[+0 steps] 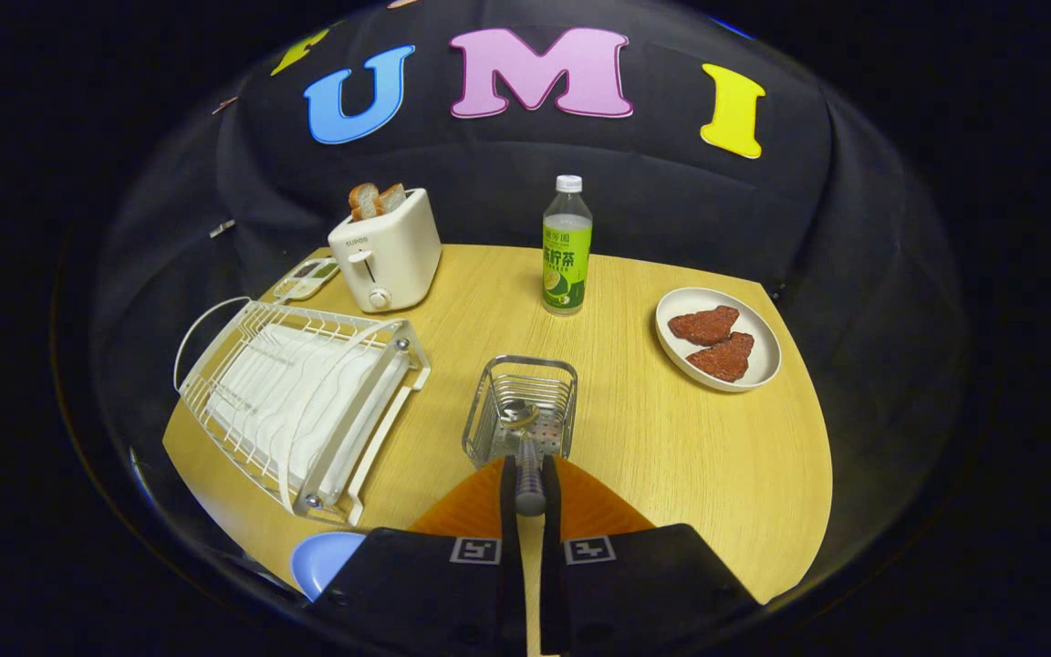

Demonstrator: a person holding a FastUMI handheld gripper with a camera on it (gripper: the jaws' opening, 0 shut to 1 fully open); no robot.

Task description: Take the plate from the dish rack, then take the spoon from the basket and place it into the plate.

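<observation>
gripper [530,488]: its 2 fingers clamped on the spoon [525,447] handle, bowl just above the basket [522,408] for a clean lift | blue plate [329,558] out of dish rack [302,401], beside the fingers, awaiting spoon

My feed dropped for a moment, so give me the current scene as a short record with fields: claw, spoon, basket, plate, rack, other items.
claw: claw closed on the spoon handle, both fingers pressing it
spoon: spoon bowl end inside the basket, handle reaching back between the fingers
basket: wire basket on the table, just ahead of the fingers
plate: blue plate on the table near the claw, no spoon in it yet
rack: white dish rack beside the basket, no plate in it
other items: toaster with bread, bottle, white dish holding two brown pieces
</observation>
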